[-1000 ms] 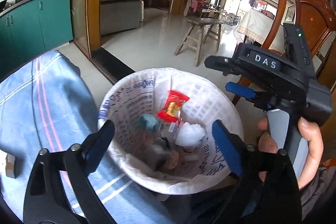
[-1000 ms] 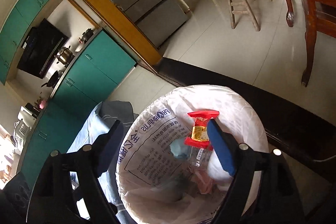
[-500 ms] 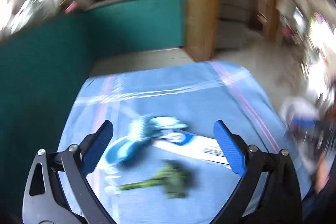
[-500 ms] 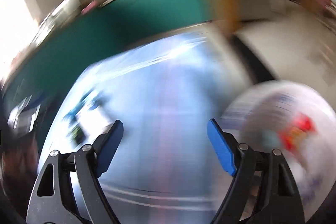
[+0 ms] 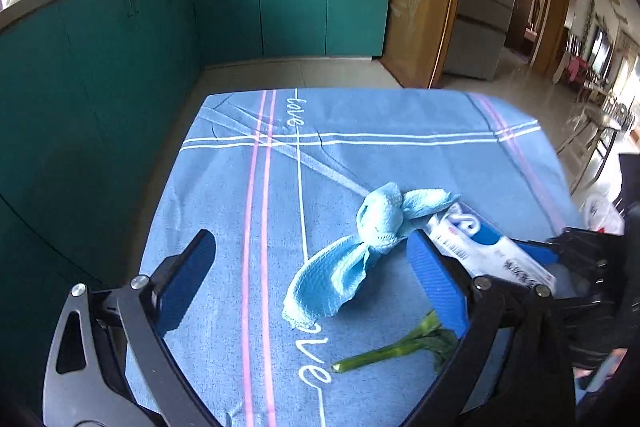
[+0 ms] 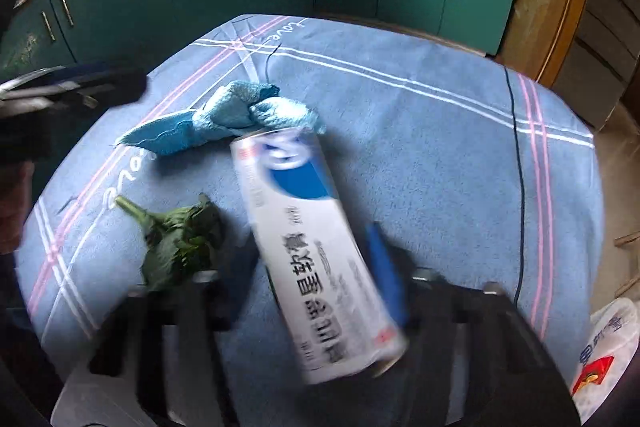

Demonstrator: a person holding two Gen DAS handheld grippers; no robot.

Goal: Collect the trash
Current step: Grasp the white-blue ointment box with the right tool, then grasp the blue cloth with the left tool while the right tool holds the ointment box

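1. Blue tablecloth with pink and white stripes covering the table, teal cabinets behind it.
2. Three bits of trash lying on the cloth: crumpled blue rag, white-and-blue box with printed text, wilted green leaf with a stem.
3. Left gripper hovering above the cloth, jaws wide apart, nothing clamped; rag visible between the fingers but not touched.
4. Right gripper down at the near end of the box, jaws closing with the box between them; blurry, so can't tell if the pads are pressing on it.
5. Far end of box touching the rag; leaf just beside the box, on the left in the right wrist view.
6. White bin bag at the table's right edge, red wrapper inside.
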